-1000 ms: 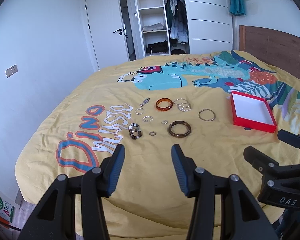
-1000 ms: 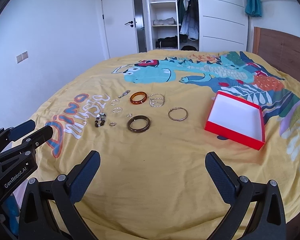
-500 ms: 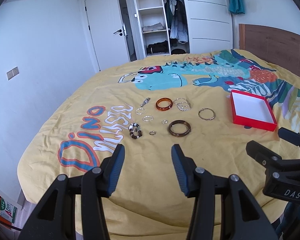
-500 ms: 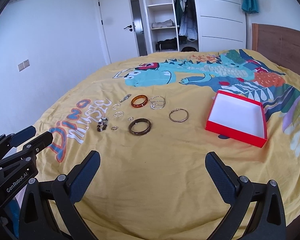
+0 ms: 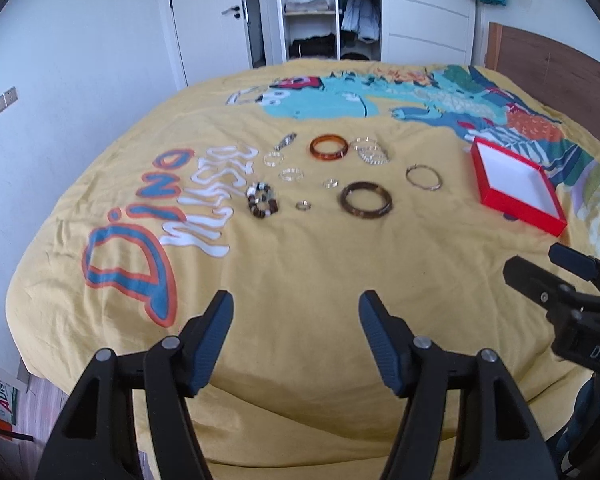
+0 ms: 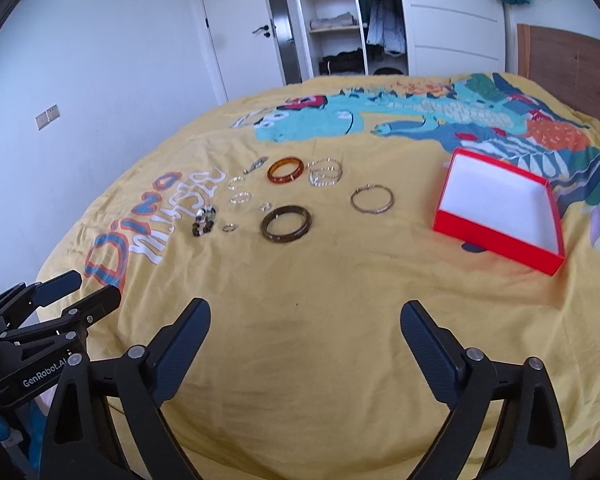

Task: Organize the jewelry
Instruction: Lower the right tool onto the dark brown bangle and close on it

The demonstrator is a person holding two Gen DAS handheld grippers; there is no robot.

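Left hand-held gripper (image 5: 296,304): fingers apart, nothing between them, held above the near part of the bed.
Right hand-held gripper (image 6: 305,314): fingers spread wider, nothing held.
Bed (image 5: 320,264): yellow cover with dinosaur print; all jewelry lies on it, well ahead of both grippers.
Dark brown bangle (image 5: 365,200): nearest large piece, straight ahead of the left gripper, slightly to its right.
Amber bangle (image 5: 329,147): farther back, beyond the dark one.
Silver bracelets (image 5: 371,152): loose cluster just right of the amber bangle.
Thin silver bangle (image 5: 423,177): between the dark brown bangle and the box.
Beaded bracelet (image 5: 262,200): left of the dark bangle, by the white lettering.
Small rings (image 5: 291,175): several, scattered between the beaded bracelet and the bangles.
Red box (image 6: 500,210): open, white inside, nothing in it; ahead and right of the right gripper, apart from the jewelry.
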